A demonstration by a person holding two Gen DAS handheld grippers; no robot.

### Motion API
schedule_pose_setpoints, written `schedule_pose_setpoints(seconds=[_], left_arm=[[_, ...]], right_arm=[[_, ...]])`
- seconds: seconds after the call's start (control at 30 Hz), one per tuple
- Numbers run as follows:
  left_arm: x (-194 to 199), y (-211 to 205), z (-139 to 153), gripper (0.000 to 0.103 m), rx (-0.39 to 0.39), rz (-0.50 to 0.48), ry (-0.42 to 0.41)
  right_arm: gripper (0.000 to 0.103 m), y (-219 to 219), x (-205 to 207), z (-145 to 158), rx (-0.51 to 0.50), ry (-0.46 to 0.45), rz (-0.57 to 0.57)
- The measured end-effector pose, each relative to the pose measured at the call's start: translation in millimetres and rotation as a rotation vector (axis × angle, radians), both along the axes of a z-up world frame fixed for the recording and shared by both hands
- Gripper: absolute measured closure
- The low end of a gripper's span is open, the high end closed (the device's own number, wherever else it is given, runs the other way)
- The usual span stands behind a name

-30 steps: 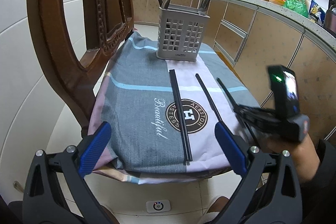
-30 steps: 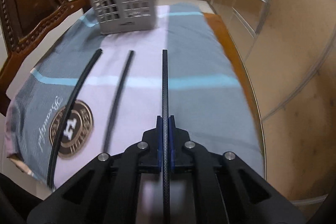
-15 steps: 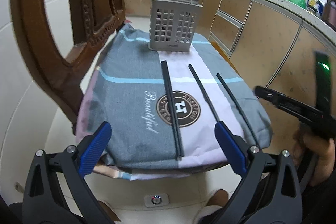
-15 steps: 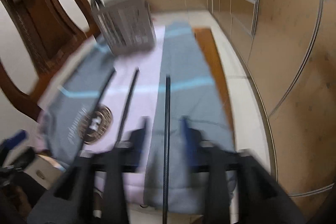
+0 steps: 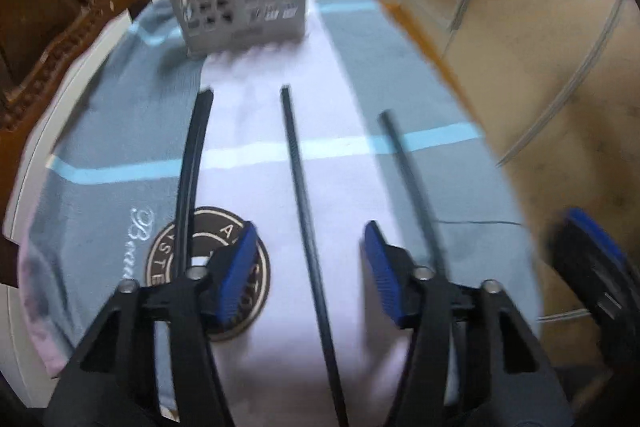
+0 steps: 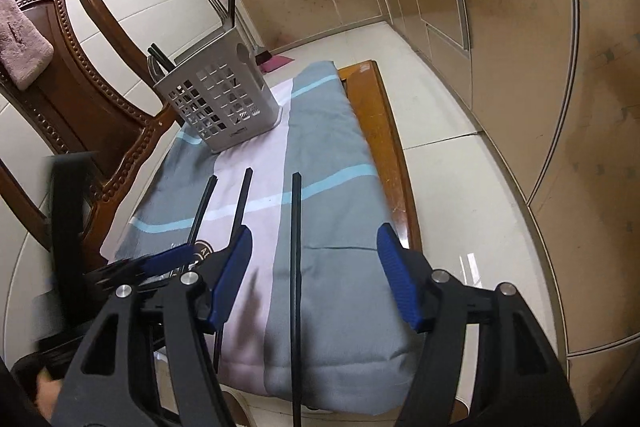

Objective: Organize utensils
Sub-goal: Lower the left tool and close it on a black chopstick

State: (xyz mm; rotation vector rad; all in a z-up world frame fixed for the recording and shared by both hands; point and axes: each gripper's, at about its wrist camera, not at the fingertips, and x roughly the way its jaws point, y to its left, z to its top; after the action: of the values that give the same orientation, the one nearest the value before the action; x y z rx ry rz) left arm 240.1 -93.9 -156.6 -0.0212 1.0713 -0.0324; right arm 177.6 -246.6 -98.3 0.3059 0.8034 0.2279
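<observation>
Chopstick (image 6: 296, 267) now outside right jaws

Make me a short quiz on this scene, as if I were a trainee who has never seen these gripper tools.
1. Multiple choice, left wrist view: which black chopstick lies between the jaws of the left gripper?
A. the left one
B. the middle chopstick
C. the right one
2. True or false: the grey holder is empty.
3. Short answer: what does the grey holder stand on?

Key
1. B. The jaws have just been closing. They stand either side of the middle chopstick and do not touch it yet.
2. False. Forks and dark sticks poke out of its top.
3. The striped cloth that covers the table.
</observation>
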Motion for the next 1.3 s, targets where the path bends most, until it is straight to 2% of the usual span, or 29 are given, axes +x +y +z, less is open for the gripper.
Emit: schedule_pose_setpoints(seconds=[0.03, 0.07, 0.13, 0.17, 0.4, 0.6, 0.67, 0.7, 0.73, 0.87, 0.9, 0.93, 1.07, 1.13, 1.2, 1.3], left_arm=[[0.5, 0.7, -0.7, 0.064, 0.009, 0.009, -0.024], [0.8, 2.9, -0.9, 0.066, 0.024, 0.013, -0.024], [-3.8, 7.2, 0.7, 0.093, 0.012, 0.02, -0.014], [-6.1, 9.2, 1.0, 0.095, 0.006, 0.021, -0.007], [-61.7, 24.0, 3.5, 0.095, -0.068, 0.023, -0.001], [-62.6, 21.0, 3.0, 0.093, -0.047, 0.008, -0.008], [-60.6, 19.7, 4.7, 0.077, -0.03, -0.002, -0.002], [-57.8, 19.7, 7.7, 0.057, -0.022, -0.003, -0.007], [-55.4, 20.8, 9.9, 0.056, -0.023, -0.004, -0.016], [-26.4, 19.0, 18.3, 0.057, -0.011, -0.02, -0.008], [-19.1, 16.9, 18.2, 0.061, -0.007, -0.028, 0.004], [-10.9, 15.2, 17.0, 0.069, -0.01, -0.038, 0.023], [18.5, 14.4, 9.6, 0.077, 0.011, -0.026, 0.069], [30.1, 18.7, 2.9, 0.083, -0.007, -0.017, 0.104], [37.0, 21.0, 3.0, 0.085, -0.01, -0.021, 0.096], [43.3, 24.6, 2.1, 0.094, -0.025, -0.023, 0.106]], right_arm=[[0.039, 0.0, 0.3, 0.3, -0.001, 0.001, 0.003], [0.039, -0.9, 0.1, -0.3, -0.004, 0.004, 0.006], [0.039, -3.4, -0.5, -2.0, 0.002, 0.012, 0.012], [0.039, -4.0, -0.8, -2.2, 0.005, 0.014, 0.015], [0.039, 4.2, -7.2, -1.1, -0.013, 0.015, 0.056], [0.039, 15.8, -8.8, -2.8, -0.039, 0.022, 0.075], [0.039, 18.6, -10.0, -2.4, -0.051, 0.019, 0.077], [0.039, 19.6, -10.1, -2.3, -0.06, 0.018, 0.076], [0.039, 20.5, -9.5, -2.5, -0.073, 0.019, 0.073], [0.039, 18.1, 6.4, -1.8, -0.107, 0.034, 0.055], [0.039, 15.7, 10.9, -0.3, -0.107, 0.03, 0.045], [0.039, 12.0, 16.0, 1.4, -0.102, 0.026, 0.031], [0.039, 4.6, 27.4, -5.1, -0.059, 0.06, 0.009], [0.039, 12.0, 27.4, -6.8, -0.082, 0.064, 0.037], [0.039, 18.6, 26.3, -8.4, -0.1, 0.063, 0.063], [0.039, 22.1, 27.3, -12.8, -0.11, 0.078, 0.081]])
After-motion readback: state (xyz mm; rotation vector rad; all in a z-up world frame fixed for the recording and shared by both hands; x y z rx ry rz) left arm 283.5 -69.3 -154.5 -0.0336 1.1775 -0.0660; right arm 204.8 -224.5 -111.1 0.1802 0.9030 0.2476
